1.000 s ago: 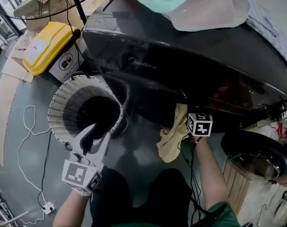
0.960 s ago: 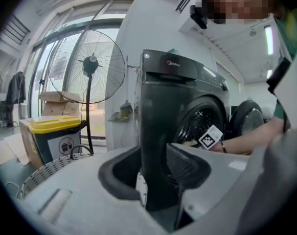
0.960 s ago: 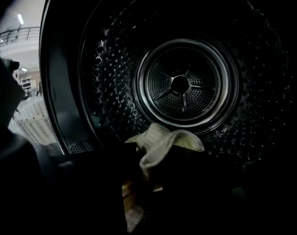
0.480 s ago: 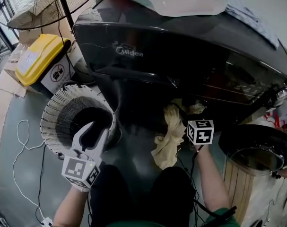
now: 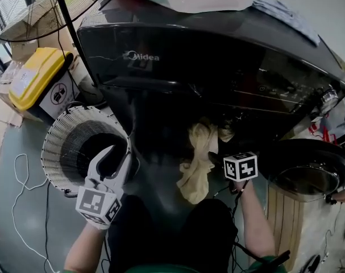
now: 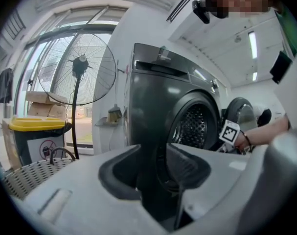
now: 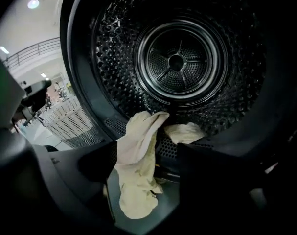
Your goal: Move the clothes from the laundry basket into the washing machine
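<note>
The washing machine [image 5: 178,67] has a glossy, smooth dark casing and a shiny perforated metal drum [image 7: 177,62], the pale yellow garment [image 5: 196,164] is soft crumpled cloth, the laundry basket [image 5: 58,147] white slatted plastic, the left gripper [image 5: 114,159] matt grey plastic.

Pale yellow cloth [image 5: 196,162]: limp, draped over the lower lip of the drum mouth at about 7 o'clock, one end inside, the rest hanging outside.
Washing machine [image 5: 217,61]: dark grey front-loader, door [image 5: 308,172] swung open at 3 o'clock.
Laundry basket [image 5: 54,147]: white, round, slatted, upright, at 9 o'clock of the machine.
</note>
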Available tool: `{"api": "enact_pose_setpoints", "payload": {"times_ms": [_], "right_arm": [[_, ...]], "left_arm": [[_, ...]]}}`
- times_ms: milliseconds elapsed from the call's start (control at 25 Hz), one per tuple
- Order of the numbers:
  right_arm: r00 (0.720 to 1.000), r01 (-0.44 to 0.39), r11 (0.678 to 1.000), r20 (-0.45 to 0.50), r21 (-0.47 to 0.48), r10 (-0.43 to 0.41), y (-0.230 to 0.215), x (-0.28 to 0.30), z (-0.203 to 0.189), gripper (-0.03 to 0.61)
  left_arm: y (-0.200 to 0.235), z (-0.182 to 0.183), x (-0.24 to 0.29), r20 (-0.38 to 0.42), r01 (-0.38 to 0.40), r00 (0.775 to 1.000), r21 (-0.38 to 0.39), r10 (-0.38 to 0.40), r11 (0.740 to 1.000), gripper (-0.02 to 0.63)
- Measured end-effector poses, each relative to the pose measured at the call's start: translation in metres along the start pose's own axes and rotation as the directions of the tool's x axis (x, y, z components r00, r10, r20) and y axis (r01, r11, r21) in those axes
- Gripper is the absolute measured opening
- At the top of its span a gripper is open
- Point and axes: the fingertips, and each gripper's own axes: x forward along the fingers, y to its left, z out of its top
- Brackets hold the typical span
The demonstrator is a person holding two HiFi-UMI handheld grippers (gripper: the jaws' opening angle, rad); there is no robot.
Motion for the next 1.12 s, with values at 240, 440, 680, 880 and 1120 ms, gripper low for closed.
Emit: {"api": "enact_pose_setpoints", "payload": {"times_ms": [240,440,680,880,1120], "right_arm": [[0.993,-0.107,0.994,0.045,-0.026,0.109,0.024,0.005,-0.046,0.377],[0.994,-0.092,0.992,-0.052,0.084,0.097,0.022,0.068,-0.129,0.382],[0.987,-0.031,0.986,-0.15,0.161,0.056,0.014,0.138,-0.198,0.476],[0.997,-0.024,0.993,-0.07,0.118,0.032,0.007,0.139,-0.186,0.068],[0.998,0.031,0.999,0.056,-0.032,-0.029,0.002,0.107,-0.15,0.028]], "left_arm": [[0.01,-0.002,0.002,0.016,-0.007,1.0,-0.035,0.008,0.999,0.163],[0.009,-0.02,0.006,-0.014,-0.005,1.0,-0.034,0.005,0.999,0.163],[0.01,-0.035,0.0,-0.055,-0.031,0.998,-0.006,0.031,1.0,0.163],[0.019,-0.041,-0.003,-0.069,-0.058,0.996,-0.013,0.056,0.998,0.163],[0.016,-0.047,0.003,-0.067,-0.048,0.997,-0.032,0.046,0.998,0.163]]}}
